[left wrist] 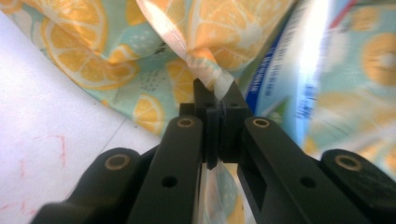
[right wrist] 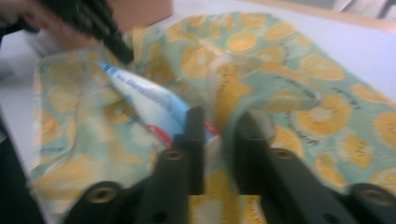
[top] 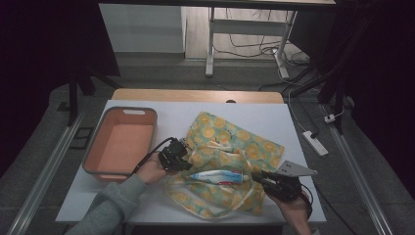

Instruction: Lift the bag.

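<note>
Toothpaste tube (top: 218, 176), white and blue with a red band, lies on the lemon-print cloth bag (top: 230, 147) at the worktop's (top: 293, 122) near edge. Right tongs (top: 258, 177) stand parted around its cap end, seemingly letting go. Left tongs (top: 188, 164) are clenched on the bag's edge, probably holding its mouth up. Farther left sits an orange basket (top: 121, 142).

Lab-style recording room: white table (top: 147, 200), dark curtains, bare desk frame (top: 211, 44), floor cables (top: 254, 49), power strip (top: 315, 143).
</note>
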